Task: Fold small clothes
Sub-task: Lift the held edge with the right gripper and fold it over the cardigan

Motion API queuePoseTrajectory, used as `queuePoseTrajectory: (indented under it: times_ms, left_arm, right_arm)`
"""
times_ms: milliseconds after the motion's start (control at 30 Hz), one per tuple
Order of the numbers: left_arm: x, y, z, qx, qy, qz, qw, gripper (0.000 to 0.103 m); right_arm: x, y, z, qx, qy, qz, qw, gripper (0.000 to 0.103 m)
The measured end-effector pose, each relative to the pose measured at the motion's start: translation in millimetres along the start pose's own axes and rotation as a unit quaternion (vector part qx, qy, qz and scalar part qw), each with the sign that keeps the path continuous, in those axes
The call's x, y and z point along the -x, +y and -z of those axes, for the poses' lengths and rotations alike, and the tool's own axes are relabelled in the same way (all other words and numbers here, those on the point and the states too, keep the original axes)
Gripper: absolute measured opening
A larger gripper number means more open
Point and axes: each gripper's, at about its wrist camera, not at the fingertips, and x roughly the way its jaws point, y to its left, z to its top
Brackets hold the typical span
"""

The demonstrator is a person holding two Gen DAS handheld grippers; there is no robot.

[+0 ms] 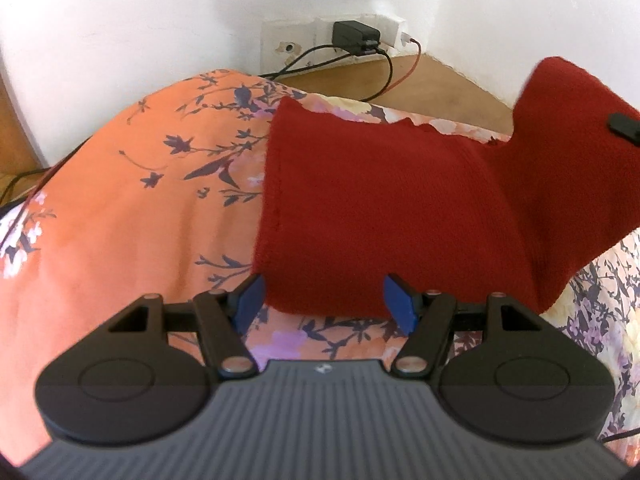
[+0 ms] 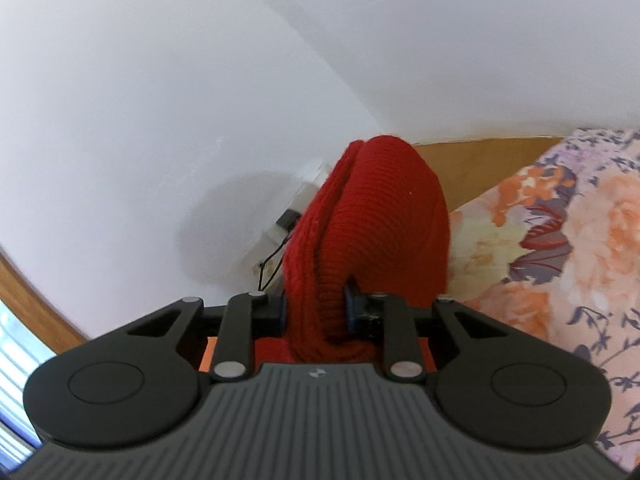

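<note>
White walls (image 1: 120,20) met a wood floor (image 1: 440,80). Orange floral bedsheet (image 1: 120,220) filled the left view. Red knit garment (image 1: 380,208) lay on it, its 2 o'clock end lifted. Charger (image 1: 354,36) plugged in at 12 o'clock. Left gripper (image 1: 324,300) spread wide, empty; right gripper (image 2: 316,312) pinched the garment.

A bedroom corner in a private home: a floral bedspread (image 1: 132,208) in orange and lilac covers the bed. Beyond the bedspread, a wooden floor (image 1: 440,88) meets plain white walls (image 1: 120,20). Low on the wall past the bed's far edge, a black charger (image 1: 354,36) sits plugged into a wall socket (image 1: 288,46), its cables (image 1: 384,76) trailing toward the bedspread.
</note>
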Motion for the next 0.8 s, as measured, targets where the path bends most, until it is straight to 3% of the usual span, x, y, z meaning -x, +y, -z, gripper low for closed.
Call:
queuePoseTrajectory:
  times_ms: [400,633,733,800]
  left_arm:
    - [7,32,-6,0.017,-0.006,-0.005,0.9998,0.067]
    - [10,51,-8,0.02,-0.013,-0.001,0.9997,0.067]
    - [12,58,-8,0.013,-0.016,-0.002,0.9998,0.067]
    - [13,63,-9,0.01,-0.019,0.0,0.9998,0.067]
  right_arm:
    - [-66,46,31,0.055,0.073,0.007,0.996,0.027]
    - [-108,66,58,0.102,0.116,0.035,0.987,0.029]
    - [-119,71,69,0.127,0.12,0.042,0.984,0.033]
    - [-125,75,74,0.136,0.117,0.043,0.983,0.042]
